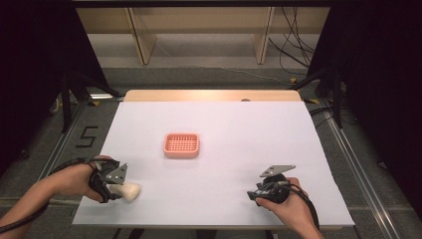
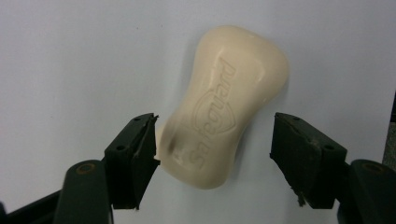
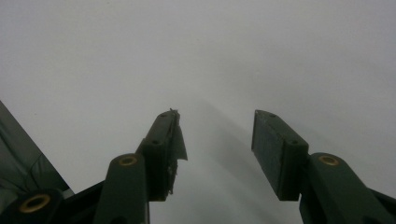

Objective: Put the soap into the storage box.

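Cream soap bar (image 2: pixel 224 105) lay on the white table (image 1: pixel 239 124), between the spread jaws of the left gripper (image 2: pixel 212 154), apparently lined up for a grasp. Right gripper (image 3: pixel 217 149) idled agape and empty; pink dish (image 1: pixel 181 145) stood apart, a likely destination.

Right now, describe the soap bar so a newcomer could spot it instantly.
On the white table cover, look to the near left corner, where the left gripper has its open jaws on either side of the soap bar. It is cream, waisted, with embossed lettering, unlike the pink slotted soap dish at the centre.
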The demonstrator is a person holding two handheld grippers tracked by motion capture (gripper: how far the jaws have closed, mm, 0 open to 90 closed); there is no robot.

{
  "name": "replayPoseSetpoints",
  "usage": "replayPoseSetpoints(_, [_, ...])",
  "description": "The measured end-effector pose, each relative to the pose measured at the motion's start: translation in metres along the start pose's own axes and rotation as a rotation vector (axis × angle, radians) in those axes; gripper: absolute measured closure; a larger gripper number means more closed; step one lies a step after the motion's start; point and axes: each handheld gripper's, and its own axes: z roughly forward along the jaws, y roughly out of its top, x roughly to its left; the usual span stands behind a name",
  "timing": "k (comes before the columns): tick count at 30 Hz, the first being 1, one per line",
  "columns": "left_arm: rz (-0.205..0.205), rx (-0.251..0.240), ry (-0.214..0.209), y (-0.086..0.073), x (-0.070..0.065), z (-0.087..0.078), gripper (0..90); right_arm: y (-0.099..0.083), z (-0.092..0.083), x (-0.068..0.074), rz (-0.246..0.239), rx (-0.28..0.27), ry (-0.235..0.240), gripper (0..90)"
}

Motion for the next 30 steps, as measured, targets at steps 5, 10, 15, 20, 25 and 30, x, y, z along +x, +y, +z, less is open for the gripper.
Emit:
replayPoseSetpoints(5, [0.015, 0.021, -0.014, 0.002, 0.002, 0.005, 30.5, 0.0, 0.0, 0.0, 0.001, -0.003, 0.0, 51.6])
replayPoseSetpoints(10, [0.035, 0.024, -0.025, 0.003, 0.006, 0.007, 30.5, 0.0, 0.001, 0.001, 0.0, -0.004, 0.001, 51.4])
replayPoseSetpoints(15, [0.048, 0.036, -0.035, 0.004, 0.008, 0.01, 30.7, 0.0, 0.001, 0.0, 0.001, -0.004, 0.002, 51.4])
replayPoseSetpoints(20, [0.059, 0.045, -0.05, 0.004, 0.01, 0.014, 31.1, 0.0, 0.002, 0.0, 0.0, 0.002, 0.005, 51.2])
replayPoseSetpoints(25, [0.071, 0.05, -0.058, 0.006, 0.012, 0.017, 31.4, -0.001, 0.004, 0.001, 0.007, -0.011, 0.004, 51.0])
replayPoseSetpoints(30, [0.076, 0.043, -0.08, 0.007, 0.012, 0.02, 31.7, -0.001, 0.003, 0.001, 0.016, 0.006, 0.009, 50.8])
